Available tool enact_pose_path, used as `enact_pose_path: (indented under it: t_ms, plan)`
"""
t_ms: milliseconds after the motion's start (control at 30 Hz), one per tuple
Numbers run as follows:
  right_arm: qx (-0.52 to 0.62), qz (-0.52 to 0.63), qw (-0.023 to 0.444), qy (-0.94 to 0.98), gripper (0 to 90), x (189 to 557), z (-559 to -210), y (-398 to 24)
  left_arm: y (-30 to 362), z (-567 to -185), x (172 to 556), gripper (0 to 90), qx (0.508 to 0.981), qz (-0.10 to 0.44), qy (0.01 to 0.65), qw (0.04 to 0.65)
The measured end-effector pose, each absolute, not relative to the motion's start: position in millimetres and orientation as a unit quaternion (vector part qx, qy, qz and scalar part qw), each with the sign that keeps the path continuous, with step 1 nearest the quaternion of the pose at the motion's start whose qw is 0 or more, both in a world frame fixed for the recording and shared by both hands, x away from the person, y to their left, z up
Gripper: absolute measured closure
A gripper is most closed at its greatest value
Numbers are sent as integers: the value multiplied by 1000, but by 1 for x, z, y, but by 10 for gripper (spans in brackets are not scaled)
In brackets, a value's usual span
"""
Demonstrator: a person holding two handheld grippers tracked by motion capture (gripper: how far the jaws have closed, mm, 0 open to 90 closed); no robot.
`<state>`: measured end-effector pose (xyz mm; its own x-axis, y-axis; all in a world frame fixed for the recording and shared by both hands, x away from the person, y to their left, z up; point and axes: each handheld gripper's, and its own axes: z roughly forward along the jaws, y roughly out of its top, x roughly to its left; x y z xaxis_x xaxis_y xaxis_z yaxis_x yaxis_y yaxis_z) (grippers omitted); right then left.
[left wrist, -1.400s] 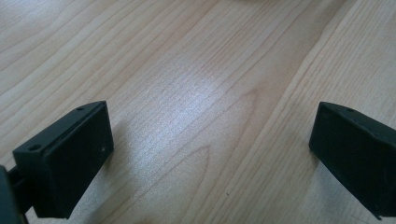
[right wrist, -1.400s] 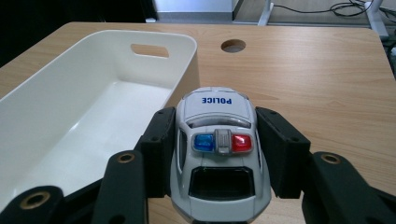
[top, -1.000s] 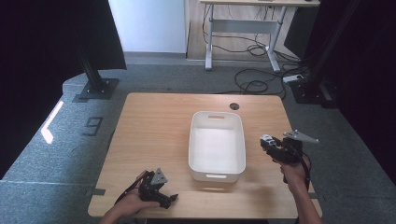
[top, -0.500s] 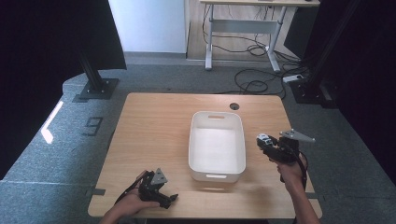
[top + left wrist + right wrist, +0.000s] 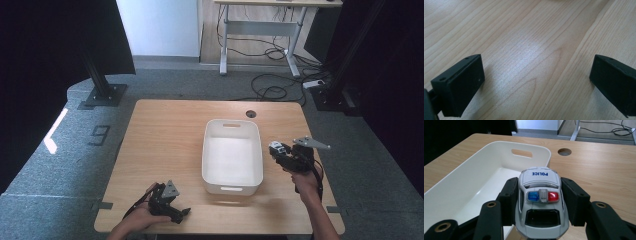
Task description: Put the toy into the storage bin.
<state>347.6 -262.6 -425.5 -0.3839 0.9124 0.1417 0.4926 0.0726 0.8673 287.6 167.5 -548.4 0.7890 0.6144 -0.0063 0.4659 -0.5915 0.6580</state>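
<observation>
My right gripper (image 5: 540, 200) is shut on a white toy police car (image 5: 540, 200) with a blue and red light bar; its pads press on both sides of the car. In the high view the right gripper (image 5: 280, 150) holds the toy police car (image 5: 276, 148) just right of the white bin (image 5: 232, 186), above the table. The white bin's right rim (image 5: 474, 167) lies just ahead of the car in the right gripper view. My left gripper (image 5: 182, 213) rests low at the table's front left edge, open, with bare wood between its jaws (image 5: 536, 82).
The wooden table (image 5: 165, 135) has a round cable hole (image 5: 251, 114) behind the bin. The bin has handle slots at both ends. Black stands, a desk and cables are on the floor beyond the table.
The right gripper with the car has shifted slightly left and forward, closer to the bin's right rim. The left gripper has stayed where it was.
</observation>
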Motion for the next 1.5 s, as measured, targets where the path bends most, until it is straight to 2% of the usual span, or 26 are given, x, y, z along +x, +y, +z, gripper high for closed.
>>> enact_pose_path:
  t_ms: [1500]
  plan:
    - [494,448,226,710,503,359,-428,-229,167,-549,288,0,885,112,305,333]
